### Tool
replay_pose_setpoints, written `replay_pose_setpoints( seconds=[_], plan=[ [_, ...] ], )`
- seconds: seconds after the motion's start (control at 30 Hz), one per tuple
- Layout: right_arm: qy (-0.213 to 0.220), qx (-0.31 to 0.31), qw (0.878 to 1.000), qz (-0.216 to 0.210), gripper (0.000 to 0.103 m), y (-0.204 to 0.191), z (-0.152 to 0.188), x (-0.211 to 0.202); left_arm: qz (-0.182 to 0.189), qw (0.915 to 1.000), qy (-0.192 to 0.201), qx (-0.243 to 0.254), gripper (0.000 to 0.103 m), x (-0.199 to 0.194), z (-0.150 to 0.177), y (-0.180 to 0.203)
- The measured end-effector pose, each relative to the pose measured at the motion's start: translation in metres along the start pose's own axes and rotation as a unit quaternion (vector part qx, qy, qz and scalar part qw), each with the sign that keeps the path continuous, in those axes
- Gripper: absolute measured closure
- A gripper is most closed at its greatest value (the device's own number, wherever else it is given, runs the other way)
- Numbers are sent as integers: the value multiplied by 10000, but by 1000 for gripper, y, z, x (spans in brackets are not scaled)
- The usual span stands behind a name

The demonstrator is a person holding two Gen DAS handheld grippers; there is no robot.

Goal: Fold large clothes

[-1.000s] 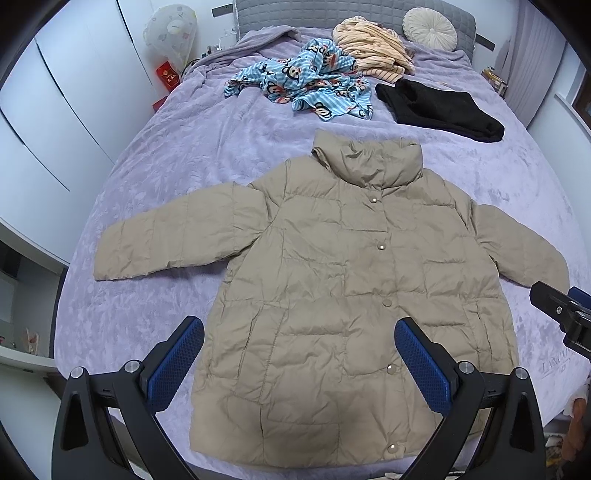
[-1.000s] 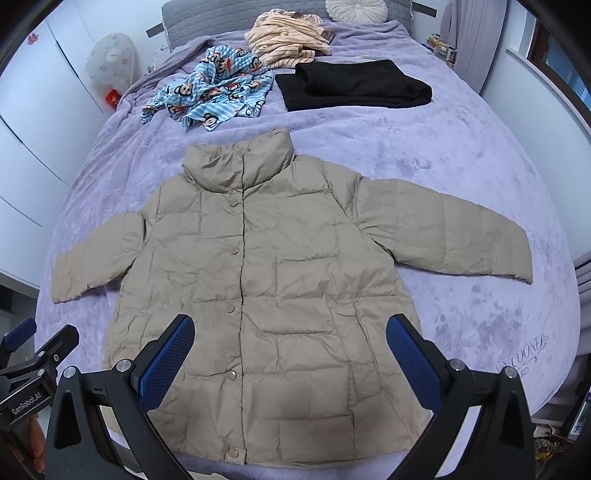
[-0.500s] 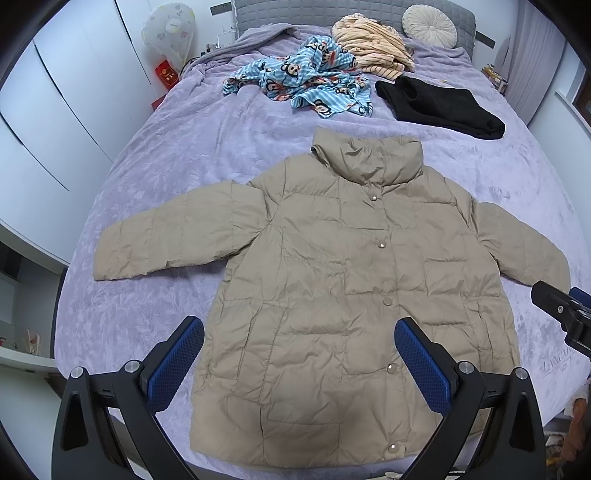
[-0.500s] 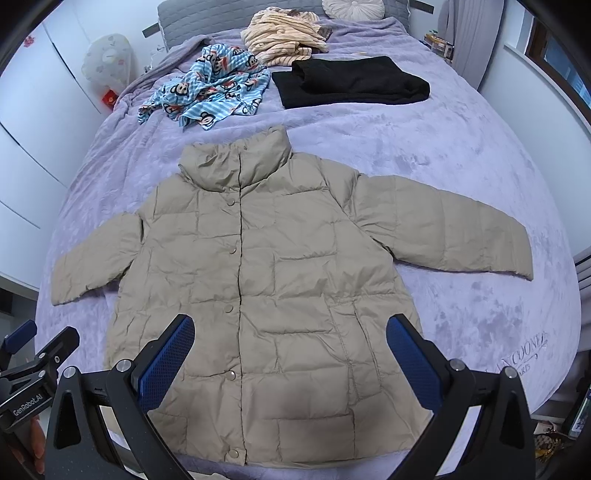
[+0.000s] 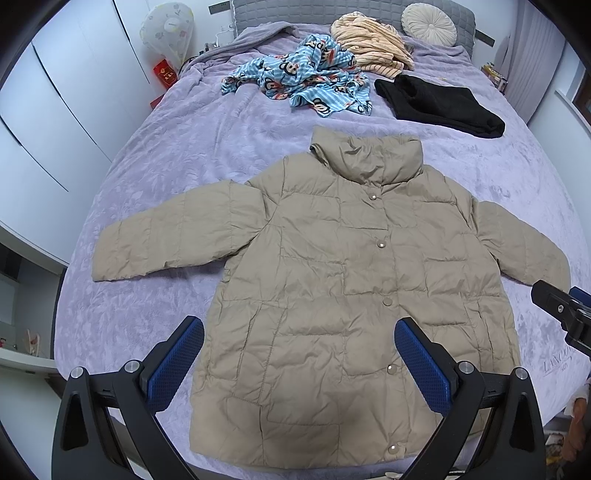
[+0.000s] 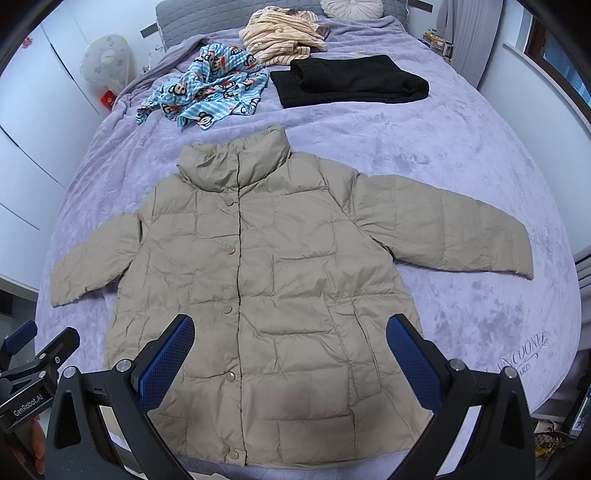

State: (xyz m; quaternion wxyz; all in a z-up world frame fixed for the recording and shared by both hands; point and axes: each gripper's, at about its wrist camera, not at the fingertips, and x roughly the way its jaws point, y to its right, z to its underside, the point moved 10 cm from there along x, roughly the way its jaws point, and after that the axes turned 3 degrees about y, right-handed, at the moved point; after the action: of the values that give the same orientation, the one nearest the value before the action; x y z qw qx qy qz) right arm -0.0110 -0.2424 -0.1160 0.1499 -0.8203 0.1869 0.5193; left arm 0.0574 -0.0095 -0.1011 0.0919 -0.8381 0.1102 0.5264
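A beige puffer jacket (image 5: 343,288) lies flat, front up and snapped shut, on the purple bed, collar away from me and both sleeves spread out. It also shows in the right wrist view (image 6: 280,280). My left gripper (image 5: 299,363) is open and empty, held above the jacket's hem. My right gripper (image 6: 290,360) is open and empty, also above the hem. The right gripper's tip shows at the right edge of the left wrist view (image 5: 561,310); the left gripper shows at the lower left of the right wrist view (image 6: 33,358).
At the far end of the bed (image 5: 177,155) lie a blue monkey-print garment (image 5: 306,83), a folded black garment (image 5: 439,105), a peach striped garment (image 5: 369,46) and a round cushion (image 5: 428,18). White wardrobe doors (image 5: 55,92) stand on the left.
Both views have shifted very slightly; the jacket and both open grippers stay as they were.
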Motion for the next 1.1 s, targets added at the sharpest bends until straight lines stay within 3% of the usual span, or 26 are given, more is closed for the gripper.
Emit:
replay_pose_setpoints(
  seconds=[1.1],
  plan=[
    [-47,22,10000,-35,0,1,0,1,13,10000,-67,-5,0,4,6,1]
  ],
)
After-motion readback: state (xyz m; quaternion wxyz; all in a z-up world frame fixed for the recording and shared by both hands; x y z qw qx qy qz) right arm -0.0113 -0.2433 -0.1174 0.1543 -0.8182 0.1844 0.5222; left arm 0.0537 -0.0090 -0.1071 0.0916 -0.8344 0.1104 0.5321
